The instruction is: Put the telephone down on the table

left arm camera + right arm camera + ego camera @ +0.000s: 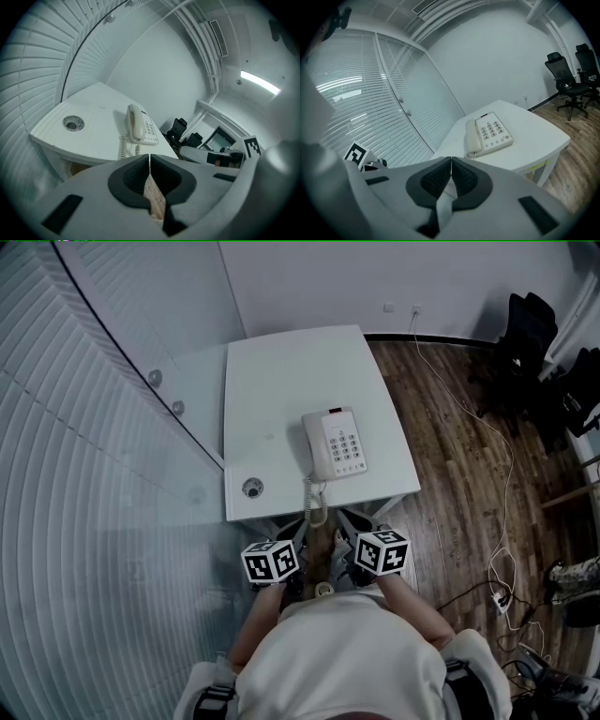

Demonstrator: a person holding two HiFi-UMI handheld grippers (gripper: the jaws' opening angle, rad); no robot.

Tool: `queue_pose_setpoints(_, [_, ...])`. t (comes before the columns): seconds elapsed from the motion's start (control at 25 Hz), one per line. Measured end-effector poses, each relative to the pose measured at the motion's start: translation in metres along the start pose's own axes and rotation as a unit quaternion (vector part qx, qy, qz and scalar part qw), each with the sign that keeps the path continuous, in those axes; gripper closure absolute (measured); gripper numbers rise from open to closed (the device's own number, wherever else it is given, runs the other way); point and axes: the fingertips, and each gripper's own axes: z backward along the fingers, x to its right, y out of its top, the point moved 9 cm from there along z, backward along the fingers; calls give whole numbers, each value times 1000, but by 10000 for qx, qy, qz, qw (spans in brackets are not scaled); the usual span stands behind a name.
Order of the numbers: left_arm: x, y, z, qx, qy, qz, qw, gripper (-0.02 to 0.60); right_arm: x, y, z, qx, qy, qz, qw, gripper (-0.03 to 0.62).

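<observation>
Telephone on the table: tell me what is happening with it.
A person holds a gripper in each hand. The telephone lies flat on the white table, near the edge closest to the person, its handset on the cradle and its coiled cord hanging over that edge. The left gripper and the right gripper are both shut with nothing in them, held short of the table, apart from the telephone. It looks already put down.
</observation>
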Motion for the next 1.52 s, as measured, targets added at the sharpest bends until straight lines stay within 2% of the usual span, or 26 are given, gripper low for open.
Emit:
queue_pose_setpoints(0.88, [26, -39, 23, 26, -187, 118, 9998, 552, -5, -22, 39, 73, 108, 12, 9999, 572])
queue_pose_setpoints(1.52, [33, -40, 23, 95, -148, 181, 9997, 552, -2, -20, 47, 55, 199, 193, 9996, 574])
